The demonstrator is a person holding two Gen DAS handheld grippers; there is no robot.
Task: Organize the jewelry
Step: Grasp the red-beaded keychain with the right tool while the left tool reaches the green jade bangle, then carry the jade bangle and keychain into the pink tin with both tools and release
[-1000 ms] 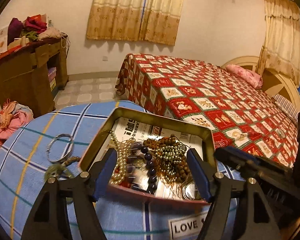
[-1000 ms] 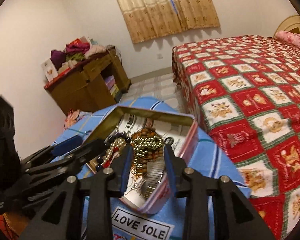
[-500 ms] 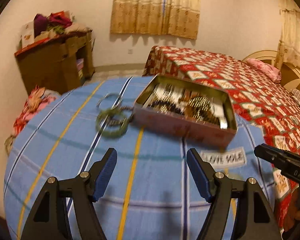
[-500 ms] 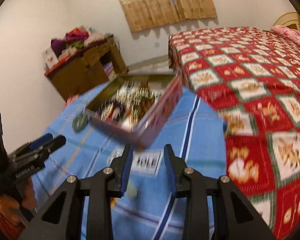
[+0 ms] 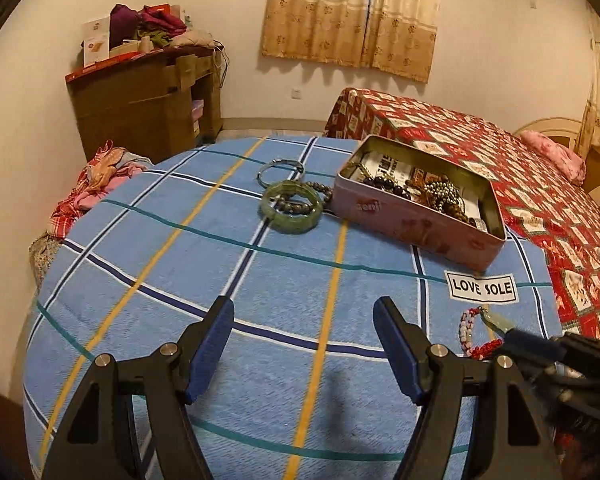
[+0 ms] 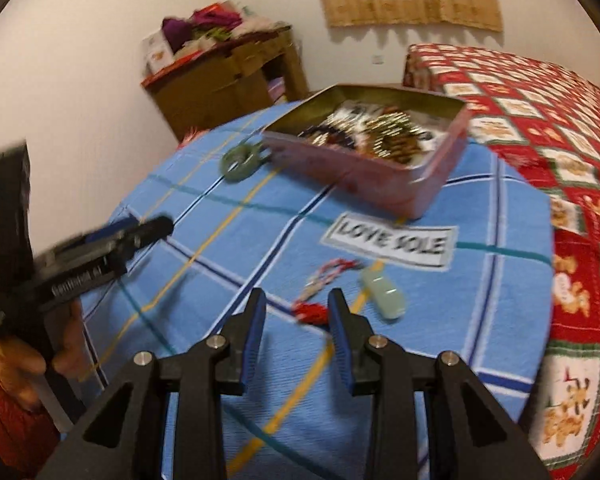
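Note:
A pink metal tin (image 5: 416,226) holding several bead strings stands at the far right of the blue checked table cloth (image 5: 220,280); it also shows in the right wrist view (image 6: 364,172). A green jade bangle (image 5: 292,207) lies left of the tin with a dark bead bracelet inside it, and a silver bangle (image 5: 281,168) lies behind. A red-and-white bead bracelet with a pale jade pendant (image 6: 382,294) lies near the front right edge (image 5: 478,334). My left gripper (image 5: 304,346) is open and empty, well back from the tin. My right gripper (image 6: 296,326) is open, its fingers just short of the red bracelet (image 6: 312,312).
A "LOVE SOLE" label (image 5: 482,287) is sewn on the cloth in front of the tin. A bed with a red patterned cover (image 5: 540,184) lies to the right. A brown cabinet (image 5: 148,100) with piled clothes stands at the back left wall.
Both grippers have pulled back from the tin toward the near edge of the table. The right gripper has swung down over the red bracelet, which was not in view before.

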